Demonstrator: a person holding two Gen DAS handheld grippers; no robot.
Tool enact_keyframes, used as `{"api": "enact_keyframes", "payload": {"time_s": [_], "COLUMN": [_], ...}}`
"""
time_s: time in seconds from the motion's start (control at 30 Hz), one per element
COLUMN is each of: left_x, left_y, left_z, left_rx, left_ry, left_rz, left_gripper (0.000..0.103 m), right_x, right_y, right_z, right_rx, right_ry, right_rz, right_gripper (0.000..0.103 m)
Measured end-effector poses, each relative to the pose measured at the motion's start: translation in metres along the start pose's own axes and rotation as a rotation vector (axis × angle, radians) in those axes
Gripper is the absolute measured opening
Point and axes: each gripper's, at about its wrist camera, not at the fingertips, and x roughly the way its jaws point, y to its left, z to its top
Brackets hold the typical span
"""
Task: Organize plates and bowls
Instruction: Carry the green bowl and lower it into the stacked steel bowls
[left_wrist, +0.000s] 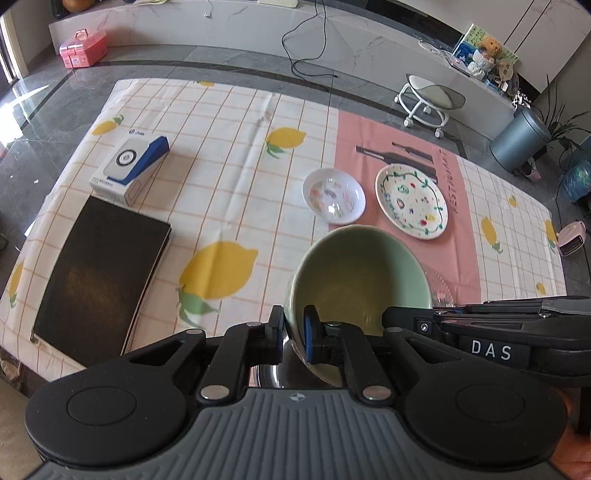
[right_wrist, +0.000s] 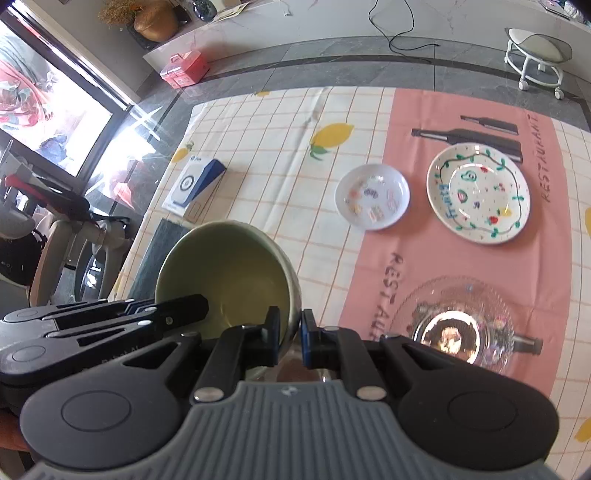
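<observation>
Gripping green bowl (left_wrist: 354, 273) rim: left gripper (left_wrist: 293, 328), right gripper (right_wrist: 290, 328)

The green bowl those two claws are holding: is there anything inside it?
The green bowl looks empty: both views show only bare glazed inside. The left claw and right claw each pinch its rim, and their fingers hide small patches near that edge.

Your green bowl (left_wrist: 354, 273) hides glass plate (left_wrist: 439, 284) mostly; your left gripper (left_wrist: 293, 332) covers bowl's near rim; black mat (right_wrist: 159, 251) partly hidden.
</observation>
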Motion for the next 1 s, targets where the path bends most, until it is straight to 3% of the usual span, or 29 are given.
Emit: {"api": "enact_keyframes", "payload": {"time_s": [0.17, 0.4, 1.0], "left_x": [0.012, 0.040, 0.062], "left_y": [0.004, 0.008, -0.009], "left_z": [-0.027, -0.041, -0.044], "left_rx": [-0.014, -0.017, 0.107], "left_ry": [0.047, 0.109, 0.132], "left_rz": [-0.002, -0.015, 0.115], "left_gripper": [0.011, 0.010, 0.013], "right_x": [0.012, 0.035, 0.068], "right_y": [-0.004, -0.010, -0.011], "right_z": [-0.037, -0.055, -0.047], "right_rx": [0.009, 0.012, -0.018], "right_ry": [0.039, 0.061, 0.102], "right_rz": [0.003, -0.045, -0.116], "right_gripper": [0.009, 0.008, 0.007]}}
